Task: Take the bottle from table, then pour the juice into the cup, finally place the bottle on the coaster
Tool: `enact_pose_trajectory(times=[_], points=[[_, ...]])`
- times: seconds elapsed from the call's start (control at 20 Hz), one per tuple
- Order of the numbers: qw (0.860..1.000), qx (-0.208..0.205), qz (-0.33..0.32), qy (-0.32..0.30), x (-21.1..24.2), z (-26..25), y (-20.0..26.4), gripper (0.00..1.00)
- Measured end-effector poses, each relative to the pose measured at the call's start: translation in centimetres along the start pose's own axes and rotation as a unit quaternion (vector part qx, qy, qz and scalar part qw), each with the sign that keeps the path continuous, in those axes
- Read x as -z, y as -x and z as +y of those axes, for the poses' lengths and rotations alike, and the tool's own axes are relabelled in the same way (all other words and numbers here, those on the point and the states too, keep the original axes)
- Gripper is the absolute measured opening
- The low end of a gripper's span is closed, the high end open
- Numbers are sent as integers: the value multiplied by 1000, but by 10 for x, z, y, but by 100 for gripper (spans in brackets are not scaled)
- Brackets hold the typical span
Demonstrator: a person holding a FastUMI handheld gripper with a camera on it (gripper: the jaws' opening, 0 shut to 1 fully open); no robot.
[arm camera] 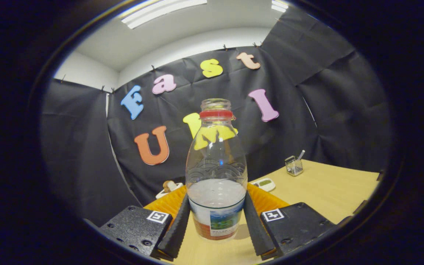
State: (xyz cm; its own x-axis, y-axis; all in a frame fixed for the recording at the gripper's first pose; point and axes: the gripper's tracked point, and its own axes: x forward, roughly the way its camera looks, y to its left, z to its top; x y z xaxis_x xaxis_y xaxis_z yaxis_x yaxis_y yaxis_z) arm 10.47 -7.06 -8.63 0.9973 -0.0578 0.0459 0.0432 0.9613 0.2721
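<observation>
The uncapped bottle (216, 173) stands upright on the desk (326, 191), between the fingers of the tool (216, 224), which press on both its sides. It hides most of an orange ribbed thing (265, 200) behind it. A wire holder (294, 166) stands farther back; two small dishes (265, 184) are hard to make out.

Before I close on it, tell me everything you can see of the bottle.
The bottle is clear plastic, upright on the wooden table, cap off, with a red ring below its open mouth. It has a rounded shoulder, embossed wave lines and a printed label around the lower body. A pale cloudy liquid fills roughly the lower third. It stands between the fingers of the hand-held gripper; both fingers lie against or very near its sides, contact uncertain. Behind its base is an orange ribbed coaster.
</observation>
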Motion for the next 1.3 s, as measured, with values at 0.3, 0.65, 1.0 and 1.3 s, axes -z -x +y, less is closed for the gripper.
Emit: enact_pose_trajectory(times=[0.3, 0.65, 1.0, 1.3], points=[[994, 31, 18, 102, 10, 4, -39, 78], [992, 43, 23, 114, 60, -9, -79, 78], [991, 35, 34, 127, 125, -18, -114, 79], [989, 23, 56, 135, 165, -29, -126, 79]])
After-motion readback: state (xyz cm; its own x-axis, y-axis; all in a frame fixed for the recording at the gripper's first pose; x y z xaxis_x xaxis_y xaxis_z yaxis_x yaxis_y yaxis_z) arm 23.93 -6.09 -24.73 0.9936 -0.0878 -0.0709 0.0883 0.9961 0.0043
